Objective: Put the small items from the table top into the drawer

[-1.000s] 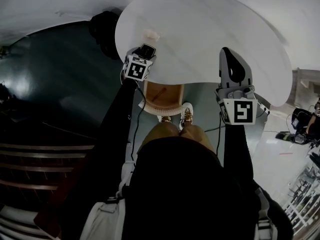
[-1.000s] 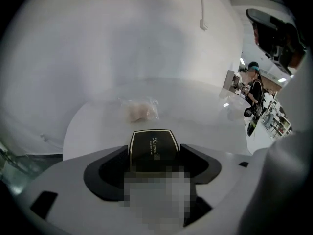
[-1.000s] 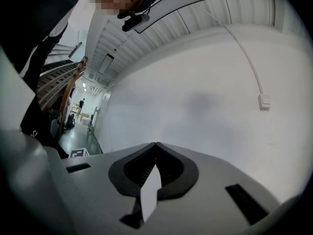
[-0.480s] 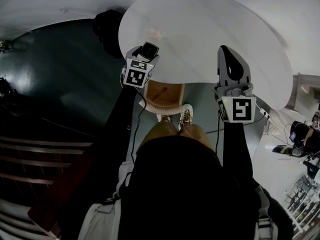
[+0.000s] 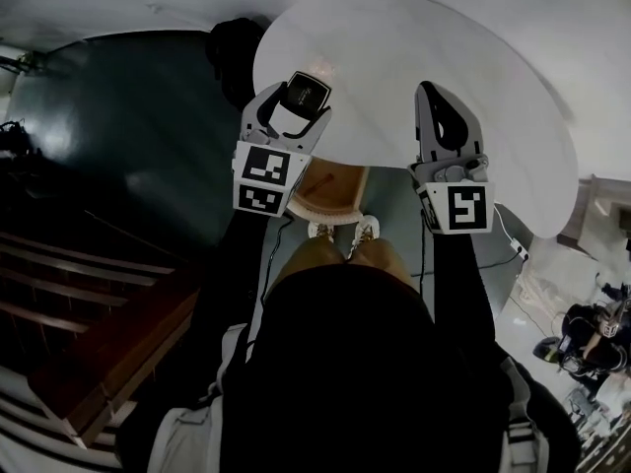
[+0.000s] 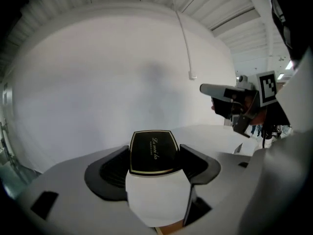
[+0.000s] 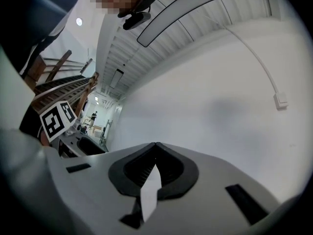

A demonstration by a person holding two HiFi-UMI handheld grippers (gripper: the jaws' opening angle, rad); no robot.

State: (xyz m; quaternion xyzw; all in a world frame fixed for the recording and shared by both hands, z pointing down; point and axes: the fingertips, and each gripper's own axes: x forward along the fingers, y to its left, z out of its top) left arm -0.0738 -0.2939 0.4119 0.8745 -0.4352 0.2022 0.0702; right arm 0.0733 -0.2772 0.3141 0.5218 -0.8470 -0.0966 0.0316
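Observation:
A small black box with a gold border (image 6: pixel 152 156) sits clamped between the jaws of my left gripper (image 6: pixel 154 148). In the head view that box (image 5: pixel 307 91) is held up by the left gripper (image 5: pixel 296 103) over the near left edge of the round white table (image 5: pixel 394 47). My right gripper (image 5: pixel 430 94) hovers over the table's near edge with its jaws pressed together and nothing in them; its own view shows the right gripper (image 7: pixel 155 146) shut against a bare wall. Below the table edge the wooden drawer (image 5: pixel 325 187) stands open between the two grippers.
A faint pale item (image 5: pixel 322 65) lies on the table just beyond the left gripper. The person's legs and shoes (image 5: pixel 340 233) stand right at the drawer. Wooden steps (image 5: pixel 89 313) lie at the left, and a dark object (image 5: pixel 232 52) sits beside the table's left edge.
Both grippers have risen and drawn nearer to the camera. The left gripper has lifted the black box higher above the table edge. The right gripper stays shut.

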